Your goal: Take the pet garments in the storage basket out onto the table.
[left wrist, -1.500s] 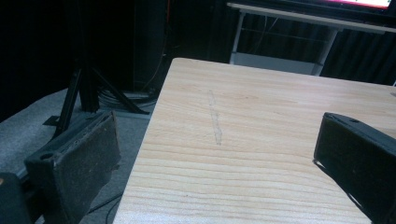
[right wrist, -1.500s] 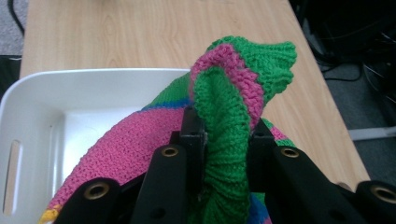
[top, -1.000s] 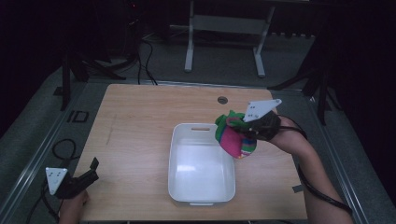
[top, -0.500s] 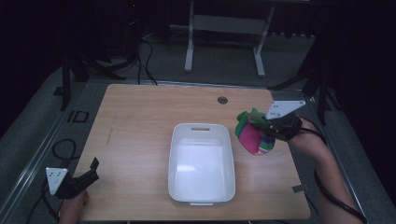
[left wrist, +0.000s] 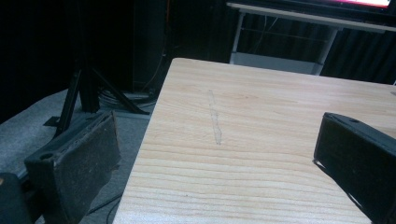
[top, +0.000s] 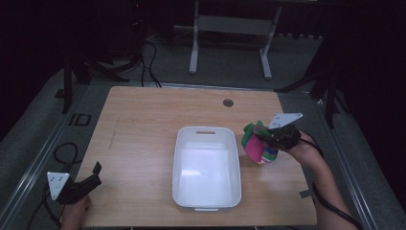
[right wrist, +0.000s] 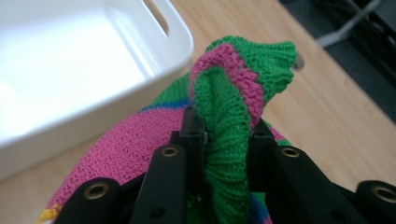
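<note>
A knitted piece [top: 257,144] in pink, green, blue and yellow stripes hangs just right of the white bin [top: 206,167] at the table's middle. My right gripper [top: 266,136] is shut on its green and pink edge [right wrist: 229,126], and the bin's rim [right wrist: 154,88] lies close to the left in the right gripper view. At the table's front left corner my left gripper [top: 93,176] stands open. Its two black jaws are wide apart over bare wood [left wrist: 243,154] in the left gripper view, with nothing between them.
A small dark round hole [top: 228,102] marks the table's far side. Cables [top: 62,153] and stand legs [top: 230,43] lie on the floor beyond the table's left and far edges. The table's left edge [left wrist: 144,140] runs beside my left gripper.
My right gripper carried the knitted piece from over the bin's right rim out to the right and lower, beside the bin. The left gripper stayed put.
</note>
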The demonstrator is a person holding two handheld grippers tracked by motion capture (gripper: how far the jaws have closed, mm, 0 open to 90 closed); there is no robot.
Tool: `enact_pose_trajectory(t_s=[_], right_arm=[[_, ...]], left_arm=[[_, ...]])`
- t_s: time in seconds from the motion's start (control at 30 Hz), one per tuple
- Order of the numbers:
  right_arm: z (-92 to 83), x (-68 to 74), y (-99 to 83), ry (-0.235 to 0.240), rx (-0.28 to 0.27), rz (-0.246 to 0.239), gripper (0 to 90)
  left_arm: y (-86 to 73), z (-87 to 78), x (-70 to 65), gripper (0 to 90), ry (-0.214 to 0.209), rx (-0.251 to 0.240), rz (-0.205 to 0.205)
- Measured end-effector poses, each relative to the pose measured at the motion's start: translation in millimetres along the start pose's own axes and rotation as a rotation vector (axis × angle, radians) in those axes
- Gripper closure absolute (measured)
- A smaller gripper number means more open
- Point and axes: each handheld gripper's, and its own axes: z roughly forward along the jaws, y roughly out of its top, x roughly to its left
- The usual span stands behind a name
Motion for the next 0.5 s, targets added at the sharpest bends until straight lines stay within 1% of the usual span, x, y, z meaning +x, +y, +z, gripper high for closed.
enact_pose_trajectory(t_s=[0.13, 0.27, 0.33, 0.37, 0.5], right_arm=[[24.4, -2.3, -19.3, -0.006, 0.041, 0.036, 74.6], [43.8, -3.3, -37.3, -0.015, 0.077, 0.069, 74.5], [51.9, -4.0, -44.9, -0.026, 0.095, 0.083, 74.5], [55.0, -4.3, -48.1, -0.027, 0.106, 0.082, 74.4], [64.7, -5.0, -57.7, -0.035, 0.117, 0.110, 74.2]], left_arm=[[0.0, 0.1, 0.1, 0.9, 0.000, -0.001, -0.001], [0.0, 0.2, 0.2, 0.9, -0.001, 0.000, -0.002], [0.0, 0.1, 0.0, 0.9, 0.000, 0.000, -0.001], [0.0, 0.0, 0.0, 0.9, -0.001, 0.000, 0.000], [0.0, 0.0, 0.1, 0.9, 0.000, -0.001, 0.000]])
